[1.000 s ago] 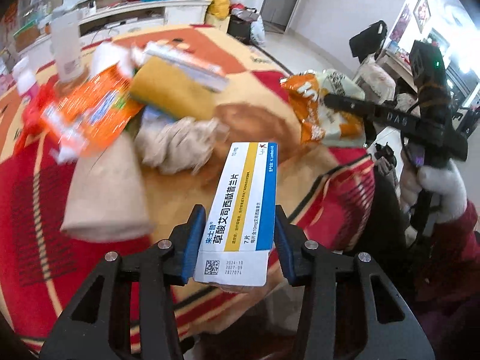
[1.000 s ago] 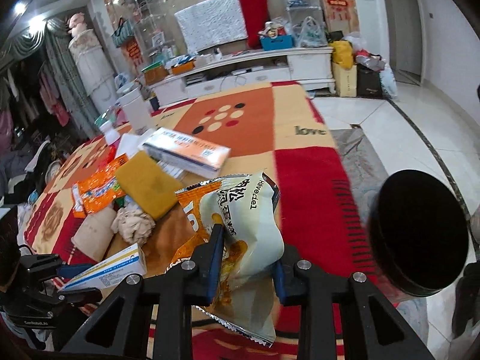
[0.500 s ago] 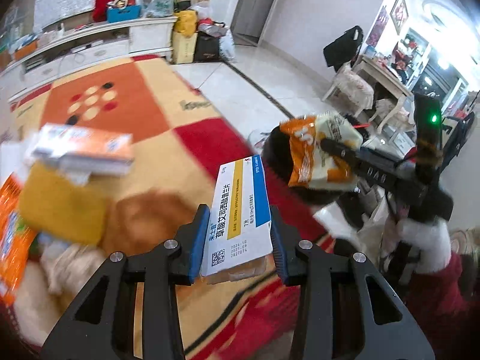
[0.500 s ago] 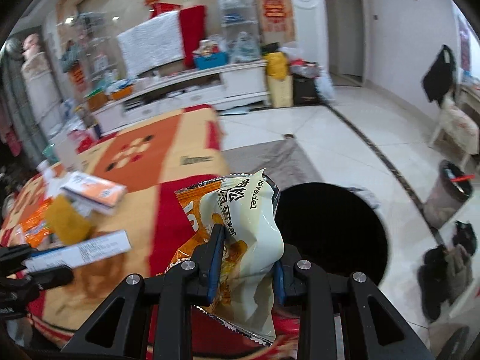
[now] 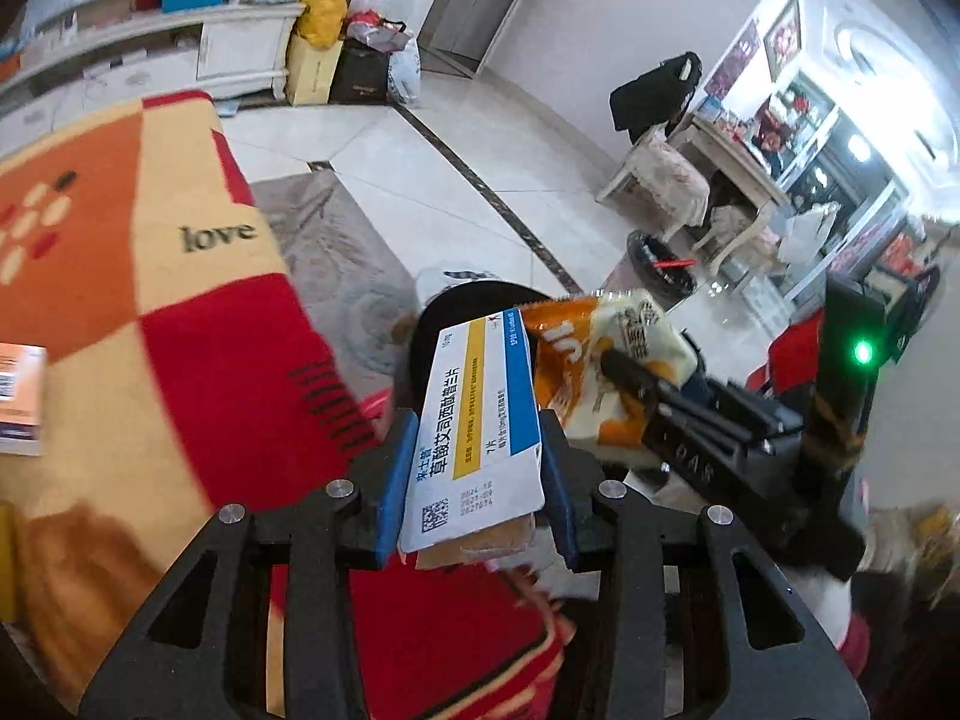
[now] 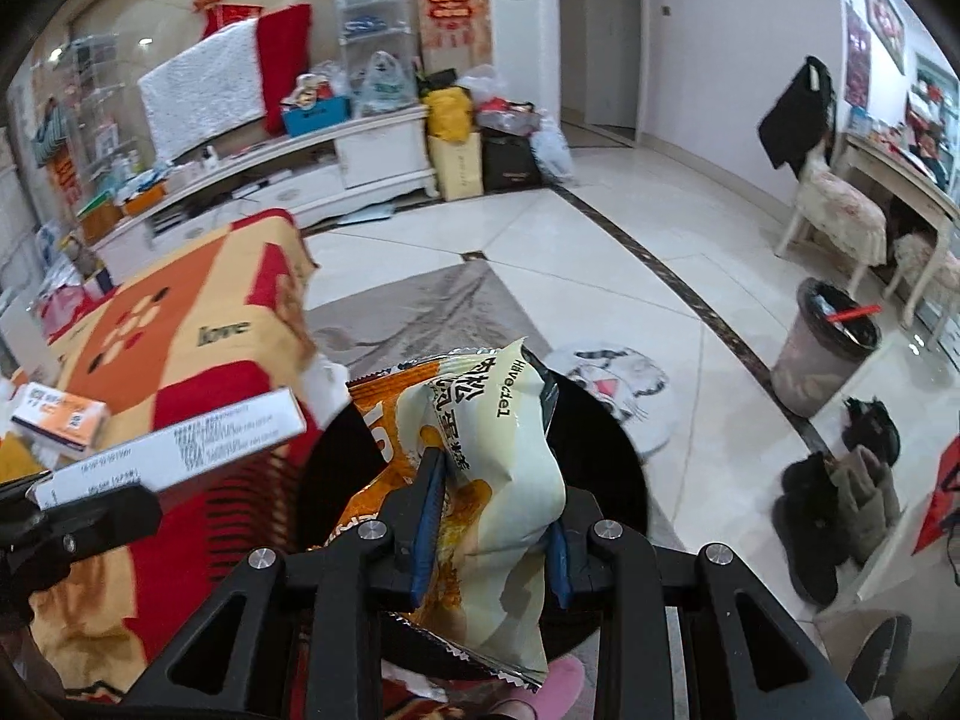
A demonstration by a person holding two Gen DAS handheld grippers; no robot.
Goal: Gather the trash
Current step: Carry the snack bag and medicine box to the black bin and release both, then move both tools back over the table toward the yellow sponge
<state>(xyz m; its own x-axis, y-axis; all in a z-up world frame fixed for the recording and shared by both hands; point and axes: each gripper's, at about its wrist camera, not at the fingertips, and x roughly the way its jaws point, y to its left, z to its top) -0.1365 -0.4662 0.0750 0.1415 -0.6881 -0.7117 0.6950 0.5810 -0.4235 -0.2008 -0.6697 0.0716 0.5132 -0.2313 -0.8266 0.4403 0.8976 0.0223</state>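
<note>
Left wrist view: the left gripper (image 5: 474, 480) is clamped on a white medicine box (image 5: 474, 420), held beyond the edge of the blanket-covered table (image 5: 198, 324), at the near rim of the black bin (image 5: 432, 324).

Right wrist view: the right gripper (image 6: 489, 531) is closed tight on a crumpled snack bag (image 6: 480, 450), directly above the bin's opening (image 6: 600, 450); the box (image 6: 174, 450) approaches from the left.

Step in hand: carrying trash to the bin. Next, probably: part the jaws so each item drops inside the rim.
</note>
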